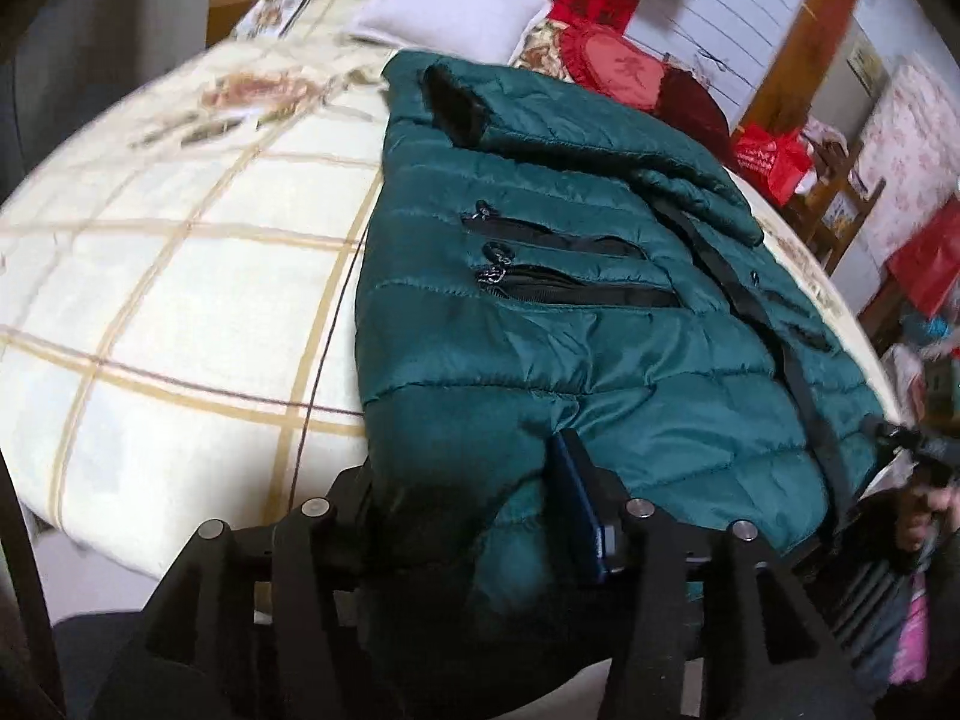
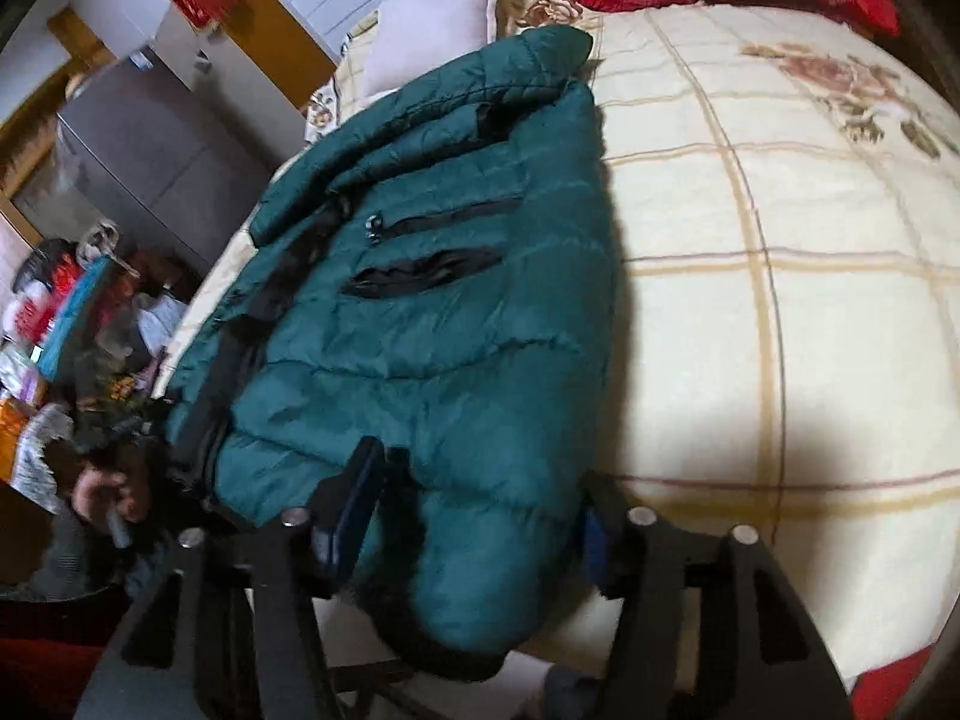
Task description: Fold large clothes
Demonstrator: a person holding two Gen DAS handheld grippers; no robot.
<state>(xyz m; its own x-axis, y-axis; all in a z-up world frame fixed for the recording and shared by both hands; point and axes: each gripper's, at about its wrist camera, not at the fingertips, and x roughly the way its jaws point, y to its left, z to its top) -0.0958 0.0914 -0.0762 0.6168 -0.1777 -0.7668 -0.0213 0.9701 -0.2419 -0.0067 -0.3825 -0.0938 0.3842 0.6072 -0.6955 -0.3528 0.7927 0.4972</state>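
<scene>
A dark green quilted puffer jacket [image 1: 570,312] lies on a cream checked bedspread [image 1: 180,300], sleeves folded across its front, black pocket zips showing. My left gripper [image 1: 474,516] is shut on the jacket's near hem; its right finger [image 1: 579,504] presses the fabric, the left finger is hidden under it. In the right wrist view the jacket [image 2: 432,300] fills the left of the bed [image 2: 780,300]. My right gripper [image 2: 480,516] is shut on the bulging near hem, one blue-padded finger [image 2: 354,498] on each side. The other gripper shows at the far right of the left wrist view [image 1: 912,450].
A white pillow [image 1: 456,12] and red heart cushion [image 1: 612,60] lie at the head of the bed. Red bags [image 1: 774,162] and clutter stand beside the bed. A grey cabinet [image 2: 150,150] and cluttered floor [image 2: 72,312] are left of the bed in the right wrist view.
</scene>
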